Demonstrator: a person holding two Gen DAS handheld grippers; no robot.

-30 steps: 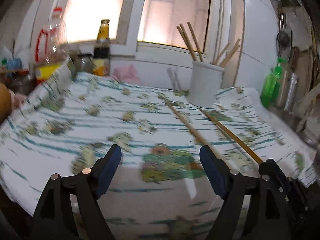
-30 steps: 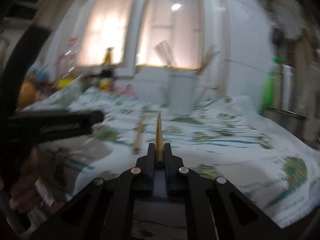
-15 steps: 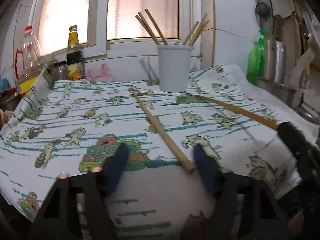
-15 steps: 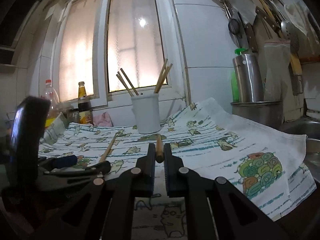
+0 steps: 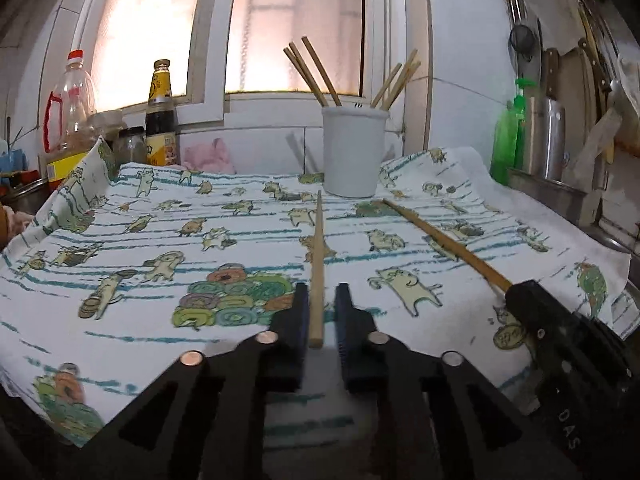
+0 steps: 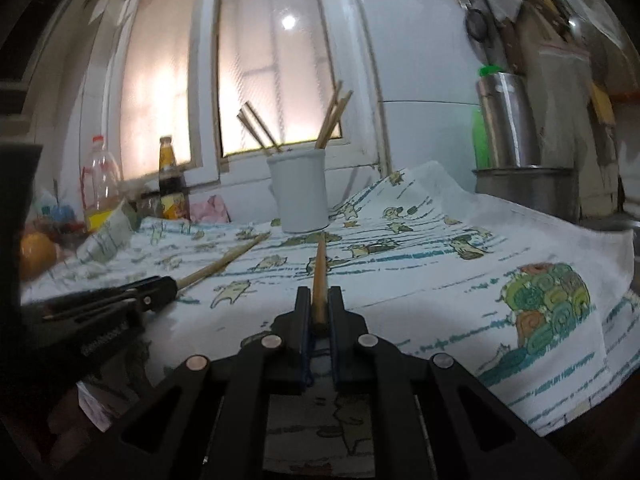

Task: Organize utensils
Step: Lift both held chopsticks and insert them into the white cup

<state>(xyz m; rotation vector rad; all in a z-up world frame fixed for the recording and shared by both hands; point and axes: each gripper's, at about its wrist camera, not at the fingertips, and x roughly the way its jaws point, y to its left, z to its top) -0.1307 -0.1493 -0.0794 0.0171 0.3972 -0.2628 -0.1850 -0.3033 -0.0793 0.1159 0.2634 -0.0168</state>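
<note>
From my left tongs [image 5: 322,312] I look across a bench draped in a cartoon-print cloth [image 5: 160,240]. Their jaws are closing around the near end of a wooden chopstick [image 5: 318,264] that lies flat on the cloth and runs straight ahead from between them; a gap still shows on its right side, so the pads are not yet pressing on it.

Straight ahead of both tongs, at the far end of the cloth, stands a white cup [image 5: 354,150] with more chopsticks leaning out of it in two bunches.

My right tongs [image 6: 319,308] are narrow, clamped on the thick end of a second chopstick [image 6: 319,276], whose tip points ahead toward the cup. In the left view that stick slants away from the right tongs, which sit to the right of my left tongs.

Beyond the left tongs to the left, against the window, stand a dark sauce bottle [image 5: 161,114] and a clear oil bottle [image 5: 68,120]. To the far right is a green bottle [image 5: 506,136] beside a steel canister [image 5: 554,140].
</note>
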